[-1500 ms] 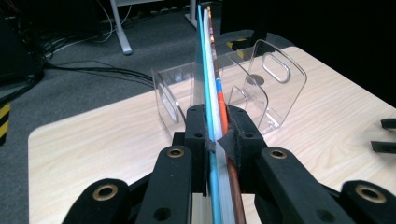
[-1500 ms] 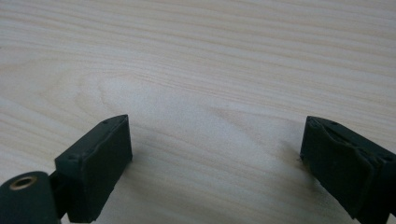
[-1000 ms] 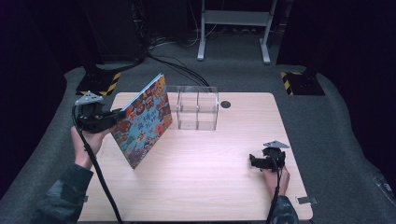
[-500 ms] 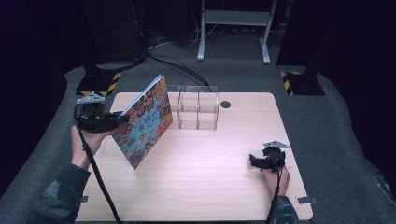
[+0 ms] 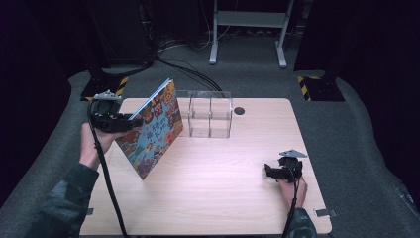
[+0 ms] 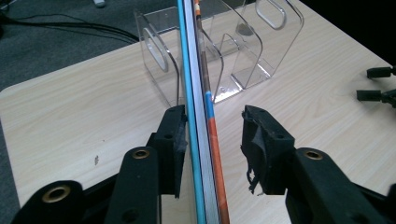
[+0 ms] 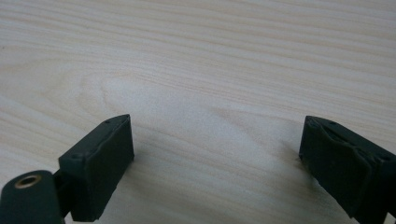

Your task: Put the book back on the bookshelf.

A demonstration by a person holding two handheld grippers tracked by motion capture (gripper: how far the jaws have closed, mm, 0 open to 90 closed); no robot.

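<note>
High view: the picture book (image 5: pixel 153 130) stands tilted on the counter (image 5: pixel 218 198), its top edge leaning on the clear divider rack (image 5: pixel 210 114); its cover writing is unreadable.

Left gripper view: the left gripper (image 6: pixel 212 135) has just been opening, jaws loose around the book's edge.

Right gripper view: the right gripper (image 7: pixel 215 158) rests wide open.

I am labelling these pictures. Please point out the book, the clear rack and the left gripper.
book (image 5: pixel 153 130), high view, on its colourful front cover.
clear rack (image 5: pixel 210 115), high view, on its middle divider.
left gripper (image 6: pixel 212 135), left gripper view, midway between its fingertips.
</note>
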